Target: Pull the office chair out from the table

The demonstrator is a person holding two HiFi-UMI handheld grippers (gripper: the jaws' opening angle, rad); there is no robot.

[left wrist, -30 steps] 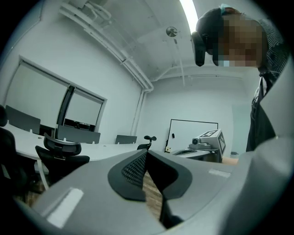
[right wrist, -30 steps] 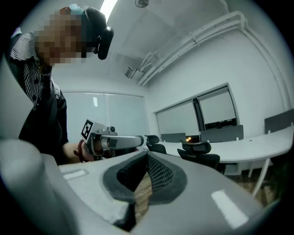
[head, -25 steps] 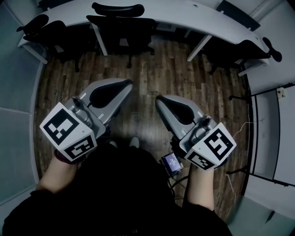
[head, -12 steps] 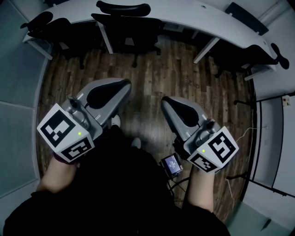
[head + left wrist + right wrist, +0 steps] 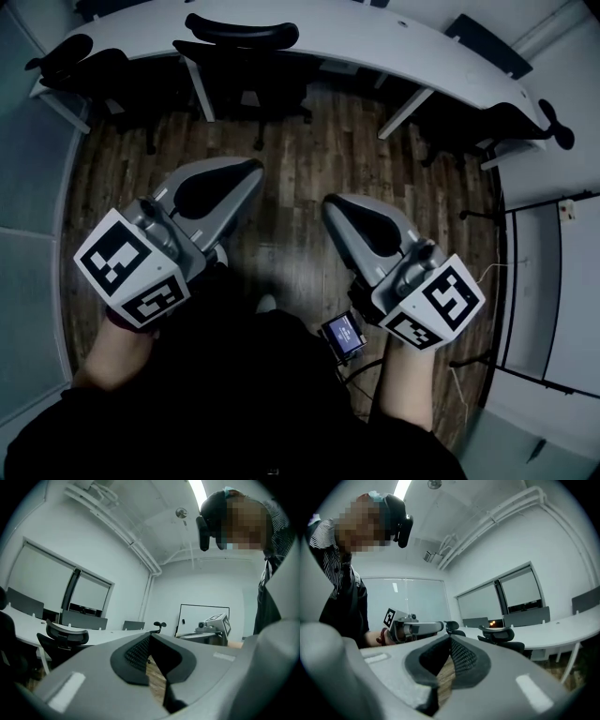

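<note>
From the head view, my left tongs (image 5: 246, 173) and right tongs (image 5: 336, 204) are both pressed together and empty. I hold them level over the wood floor (image 5: 309, 159). The chair (image 5: 244, 66) sits tucked under the curved table (image 5: 375, 33) straight ahead, well apart from both tips. Other chairs stand toward the table's two ends.

In the left gripper view, my jaws meet at the tips with nothing between them. The chair shows off to the left, at the table.

In the right gripper view, the jaws are closed the same way and pinch nothing. The chair stands beyond them to the right, against the table.

As I judge it, nothing is done yet. I have to reach the chair, grip it and draw it back.
</note>
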